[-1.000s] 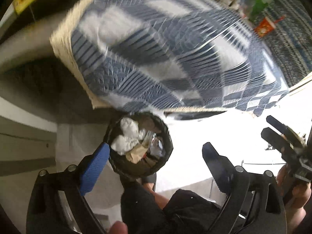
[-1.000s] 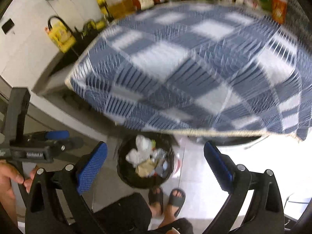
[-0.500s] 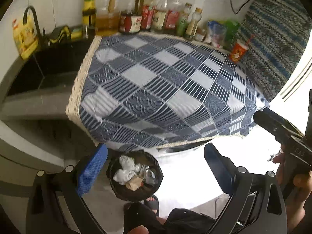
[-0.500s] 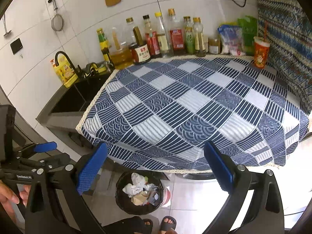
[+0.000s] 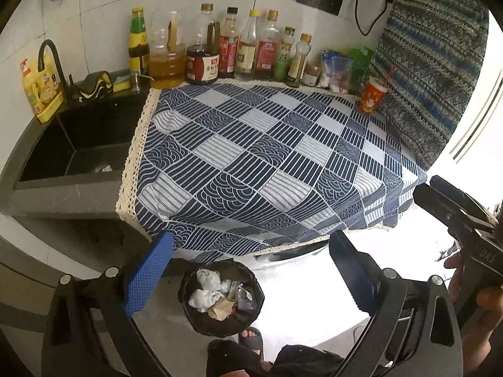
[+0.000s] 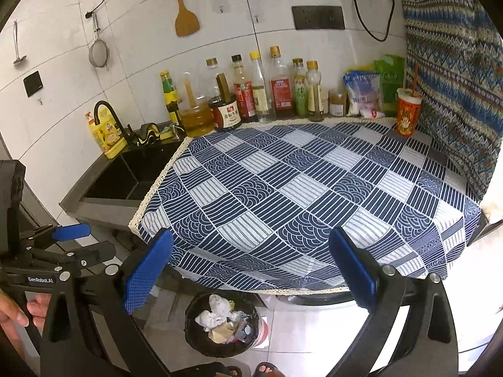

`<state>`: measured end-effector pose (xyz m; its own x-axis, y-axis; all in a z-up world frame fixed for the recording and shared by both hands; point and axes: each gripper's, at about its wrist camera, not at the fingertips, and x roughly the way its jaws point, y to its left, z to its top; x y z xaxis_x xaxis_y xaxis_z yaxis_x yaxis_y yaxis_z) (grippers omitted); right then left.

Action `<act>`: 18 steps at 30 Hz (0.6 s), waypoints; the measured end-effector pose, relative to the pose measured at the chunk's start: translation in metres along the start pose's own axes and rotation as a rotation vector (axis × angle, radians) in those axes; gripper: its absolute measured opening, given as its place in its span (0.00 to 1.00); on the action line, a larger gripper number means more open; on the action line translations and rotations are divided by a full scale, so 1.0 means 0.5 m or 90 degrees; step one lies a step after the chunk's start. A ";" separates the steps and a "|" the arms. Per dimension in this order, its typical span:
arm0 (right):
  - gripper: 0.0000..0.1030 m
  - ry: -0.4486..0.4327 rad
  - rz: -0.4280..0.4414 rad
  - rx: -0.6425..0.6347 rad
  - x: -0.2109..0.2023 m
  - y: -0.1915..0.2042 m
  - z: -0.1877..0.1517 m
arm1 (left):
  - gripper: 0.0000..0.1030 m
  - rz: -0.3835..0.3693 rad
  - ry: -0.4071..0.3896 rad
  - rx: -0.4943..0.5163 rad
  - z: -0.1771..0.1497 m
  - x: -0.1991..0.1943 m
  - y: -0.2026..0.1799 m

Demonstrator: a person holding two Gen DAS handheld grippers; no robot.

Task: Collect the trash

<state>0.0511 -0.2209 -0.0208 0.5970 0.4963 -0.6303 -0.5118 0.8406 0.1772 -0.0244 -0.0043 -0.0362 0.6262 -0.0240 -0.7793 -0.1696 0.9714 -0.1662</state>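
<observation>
We record the left tool [image 5: 250,270] with its blue-padded fingers wide apart and nothing between them, held above the floor in front of the worktop. The right tool [image 6: 250,270] likewise stands spread and empty.

The task's thing: a round black-lined trash bin [image 5: 221,298] stands on the tiled floor just below the worktop's front edge, holding crumpled white tissue [image 5: 204,297], a tan paper scrap and clear plastic wrapping. A person's sandalled foot [image 5: 251,337] is just beside the bin.

The worktop carries a blue-and-white patchwork cloth with cream lace trim [image 6: 314,194], bare across its middle. Along its back edge we list a row of sauce and oil bottles [image 6: 251,94], then plastic bags [image 6: 364,94] toward the back right corner. An orange paper cup with a straw [image 6: 407,114] stands at that corner, against a striped woven hanging [image 6: 452,72].

At the left end lies a black sink [image 5: 85,138] with a black tap and a yellow detergent bottle [image 5: 42,89]. A wooden spatula [image 6: 185,15] and a strainer hang on the tiled wall.
</observation>
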 end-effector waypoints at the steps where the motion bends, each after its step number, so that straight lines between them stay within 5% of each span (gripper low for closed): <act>1: 0.95 -0.002 -0.002 -0.002 -0.004 0.003 0.002 | 0.93 -0.001 0.000 0.000 -0.001 -0.002 0.000; 18: 0.95 0.003 -0.010 -0.012 -0.023 0.035 0.020 | 0.93 -0.029 -0.031 -0.005 0.000 -0.043 0.001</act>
<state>0.0415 -0.2095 -0.0027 0.6015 0.4825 -0.6367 -0.5141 0.8438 0.1539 -0.0380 -0.0032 -0.0194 0.6694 -0.0560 -0.7408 -0.1467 0.9675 -0.2058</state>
